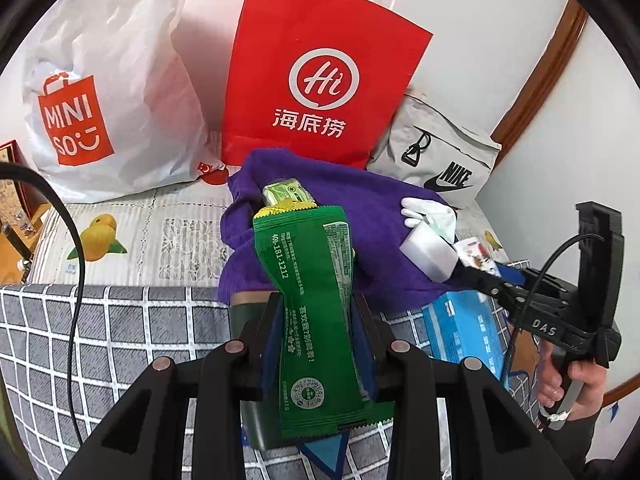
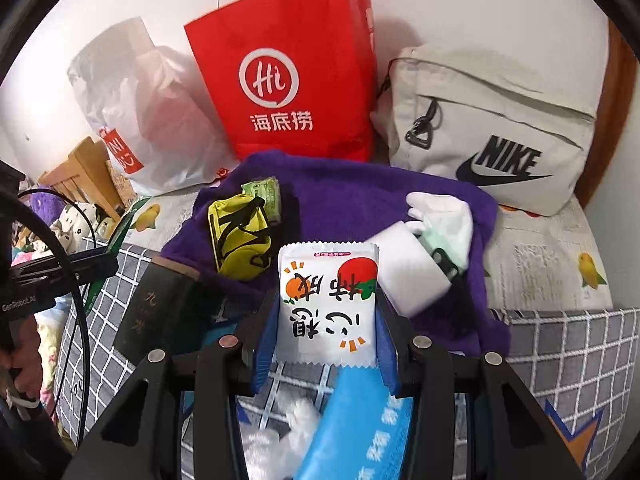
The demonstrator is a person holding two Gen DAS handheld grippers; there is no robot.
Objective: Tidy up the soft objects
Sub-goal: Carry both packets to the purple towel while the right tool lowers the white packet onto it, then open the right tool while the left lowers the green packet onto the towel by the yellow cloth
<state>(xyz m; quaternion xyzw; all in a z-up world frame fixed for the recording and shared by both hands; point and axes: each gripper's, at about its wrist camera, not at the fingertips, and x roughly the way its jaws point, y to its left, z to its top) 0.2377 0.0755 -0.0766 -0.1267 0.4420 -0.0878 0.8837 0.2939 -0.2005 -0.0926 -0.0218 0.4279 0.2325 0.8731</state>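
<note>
Against the wall at the back edge of the bed (image 2: 560, 344), from left to right, stood a white Miniso bag (image 1: 108, 92), a red paper bag (image 1: 320, 72) and a grey Nike pouch (image 2: 500, 136). Before them a purple towel (image 2: 360, 188) lay spread on the bedding, carrying a yellow pouch (image 2: 240, 236), a small green packet (image 2: 262, 190), a white block (image 2: 408, 276) and a white glove (image 2: 444, 212).

Nearer the front edge, the left gripper (image 1: 316, 320) was clamped on a long green snack packet (image 1: 312, 300), pinching its middle and holding it above the towel's near left part. To its right, the right gripper (image 2: 326, 320) was closed on a white sachet with orange fruit print (image 2: 328, 304), held over the towel's near edge. A blue pack (image 2: 360, 420) and a dark box (image 2: 156, 312) lay below on the checked cover.

Judging by this, sorting was midway: some items sat gathered on the towel, two were in hand, and none visibly showed inside the bags.
</note>
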